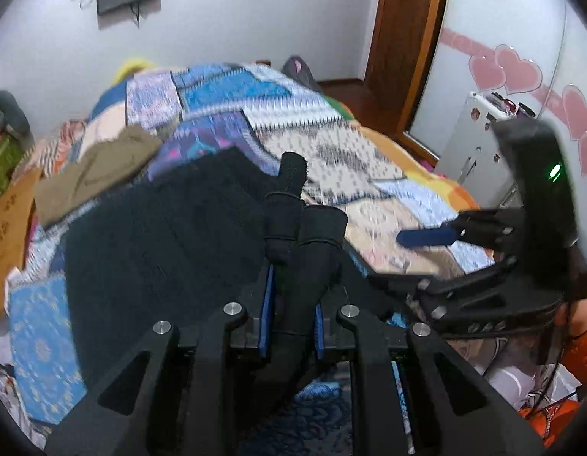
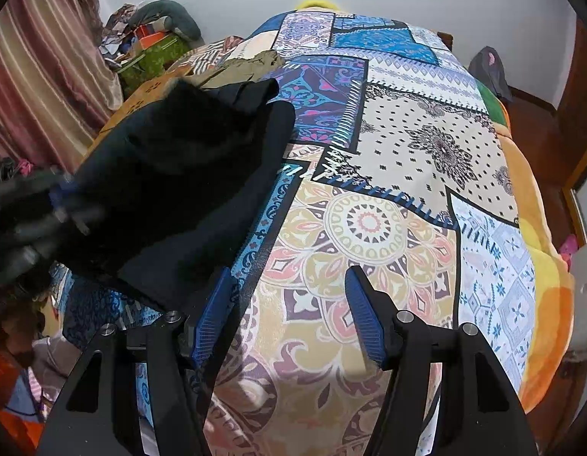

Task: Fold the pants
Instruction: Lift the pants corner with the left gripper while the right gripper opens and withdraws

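Note:
The black pants [image 1: 160, 235] lie partly on the patchwork bedspread [image 1: 331, 152]. My left gripper [image 1: 291, 304] is shut on a bunched fold of the black pants, which sticks up between the blue pads. In the right wrist view the pants [image 2: 179, 174] hang draped at the left, lifted by the blurred left gripper [image 2: 46, 212]. My right gripper [image 2: 289, 304] is open and empty above the bedspread [image 2: 369, 228], just right of the pants' edge. It also shows in the left wrist view [image 1: 445, 235] at the right.
Olive-brown trousers [image 1: 99, 171] lie on the bed beyond the black pants. A cardboard box [image 1: 8, 220] sits at the left edge. Clutter and a striped curtain [image 2: 38, 68] stand left of the bed. A wooden door frame [image 1: 403, 38] and a white unit [image 1: 479, 133] are at the right.

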Action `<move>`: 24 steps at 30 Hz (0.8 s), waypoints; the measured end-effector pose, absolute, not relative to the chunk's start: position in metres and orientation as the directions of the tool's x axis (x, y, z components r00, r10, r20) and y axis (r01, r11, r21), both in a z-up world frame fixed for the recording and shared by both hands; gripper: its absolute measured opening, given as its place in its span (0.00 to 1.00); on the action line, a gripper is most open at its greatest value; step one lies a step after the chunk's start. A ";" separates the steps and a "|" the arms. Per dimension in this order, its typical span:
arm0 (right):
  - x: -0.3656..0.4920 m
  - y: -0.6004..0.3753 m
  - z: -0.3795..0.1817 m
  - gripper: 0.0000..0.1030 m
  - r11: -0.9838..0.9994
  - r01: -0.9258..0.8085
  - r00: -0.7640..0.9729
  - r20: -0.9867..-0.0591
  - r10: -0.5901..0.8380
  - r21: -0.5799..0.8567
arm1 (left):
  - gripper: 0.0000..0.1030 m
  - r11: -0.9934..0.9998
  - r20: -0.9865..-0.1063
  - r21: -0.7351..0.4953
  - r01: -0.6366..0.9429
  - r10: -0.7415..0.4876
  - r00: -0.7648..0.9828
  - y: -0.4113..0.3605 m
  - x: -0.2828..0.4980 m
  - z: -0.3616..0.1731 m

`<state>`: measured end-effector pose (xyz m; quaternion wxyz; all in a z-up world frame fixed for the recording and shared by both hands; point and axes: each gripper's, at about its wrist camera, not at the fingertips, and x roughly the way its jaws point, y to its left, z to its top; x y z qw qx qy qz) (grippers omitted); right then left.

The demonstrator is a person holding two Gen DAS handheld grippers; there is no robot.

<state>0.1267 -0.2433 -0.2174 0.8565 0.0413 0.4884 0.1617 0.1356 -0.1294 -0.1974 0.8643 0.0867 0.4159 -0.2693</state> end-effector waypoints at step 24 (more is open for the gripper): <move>0.105 -0.243 -0.173 0.58 0.944 -0.249 0.553 -0.768 0.322 0.216 | 0.62 0.914 -0.674 -0.083 0.397 -0.345 0.653 -0.078 0.126 -0.143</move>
